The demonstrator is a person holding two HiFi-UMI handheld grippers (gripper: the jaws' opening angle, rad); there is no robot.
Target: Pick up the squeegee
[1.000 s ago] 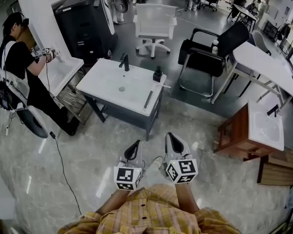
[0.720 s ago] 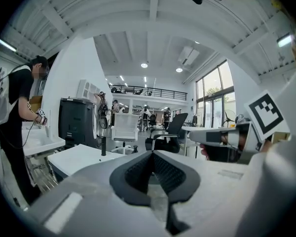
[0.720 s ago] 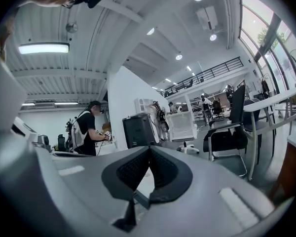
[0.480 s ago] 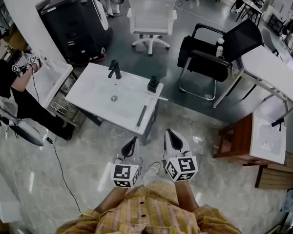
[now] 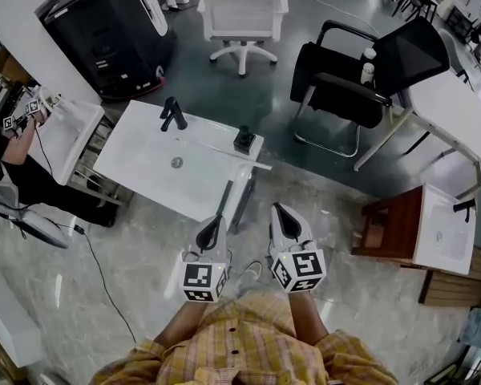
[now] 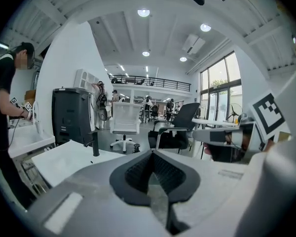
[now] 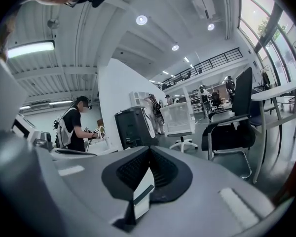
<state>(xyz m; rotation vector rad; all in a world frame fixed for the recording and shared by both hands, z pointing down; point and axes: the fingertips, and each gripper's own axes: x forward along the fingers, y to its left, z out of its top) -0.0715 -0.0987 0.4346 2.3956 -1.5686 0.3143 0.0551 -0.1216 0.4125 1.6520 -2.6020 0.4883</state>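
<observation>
The squeegee (image 5: 224, 199), a long dark strip, lies near the front right edge of the white sink top (image 5: 144, 167), which carries a black faucet (image 5: 172, 115) and a small black object (image 5: 244, 140). My left gripper (image 5: 212, 229) is shut and empty, its tip just short of the squeegee's near end. Beside it over the marble floor, my right gripper (image 5: 281, 217) is also shut and empty. In the left gripper view the shut left gripper (image 6: 152, 153) points over the sink top (image 6: 64, 159) and faucet (image 6: 94, 143); the squeegee is hidden. The right gripper (image 7: 149, 150) faces across the room.
A black cabinet (image 5: 104, 30) and a white chair (image 5: 240, 14) stand behind the sink top. A black chair (image 5: 353, 70) and a white table (image 5: 457, 103) are at the right. A wooden sink stand (image 5: 417, 231) is near right. Another person (image 5: 8, 135) works at the left.
I have moved closer to the sink top, which has slid down and nearer in the head view. Both grippers stay shut; the left one now nearly reaches the squeegee's end.
</observation>
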